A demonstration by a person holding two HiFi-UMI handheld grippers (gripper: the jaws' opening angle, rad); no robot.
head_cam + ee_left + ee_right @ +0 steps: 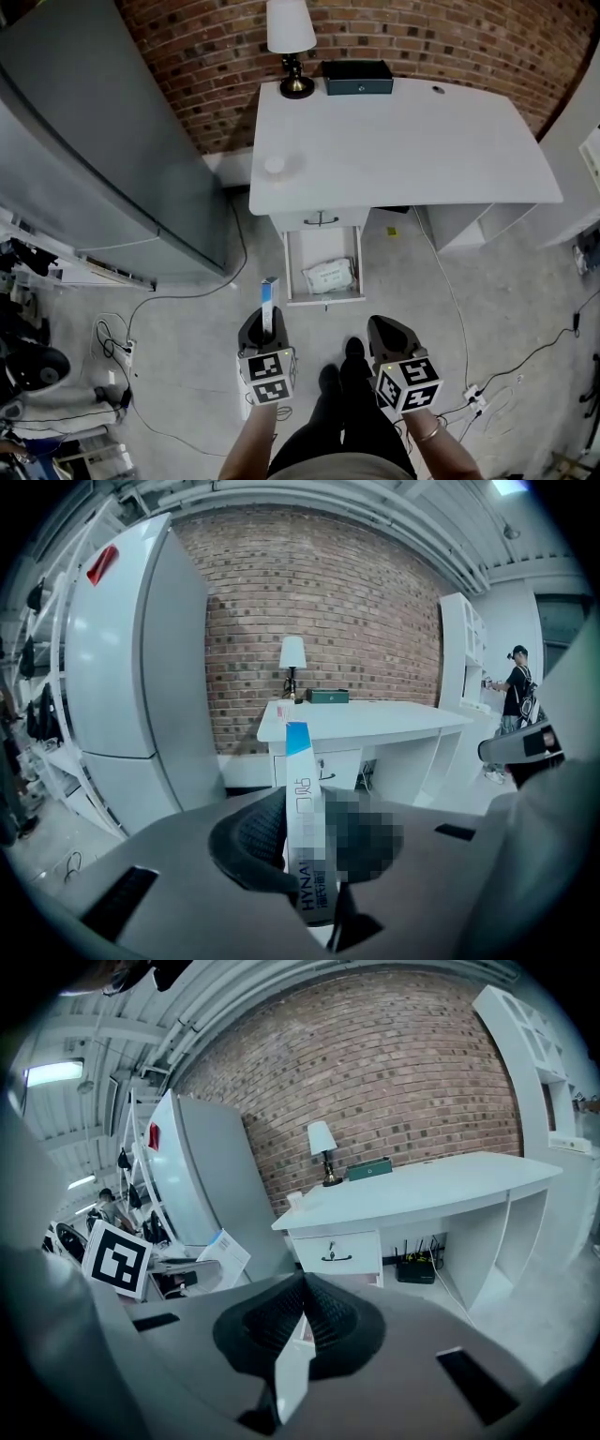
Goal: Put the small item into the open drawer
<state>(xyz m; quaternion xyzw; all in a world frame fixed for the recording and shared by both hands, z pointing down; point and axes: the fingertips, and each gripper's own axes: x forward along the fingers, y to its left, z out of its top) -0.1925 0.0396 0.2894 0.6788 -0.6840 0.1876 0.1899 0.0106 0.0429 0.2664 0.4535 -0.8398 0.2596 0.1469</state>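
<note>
Left gripper [266, 321] is clamped on a slim white box [269, 295]; right gripper [382, 323] is closed, empty; open drawer [324, 298] is seen ahead.

Slim white box [269, 298] with a blue top end and dark print stands upright, clamped between the pads of the left gripper [266, 326], near the drawer front. Open drawer [323, 298] of the white desk is pulled out, with a white packet [328, 275] lying inside.
</note>
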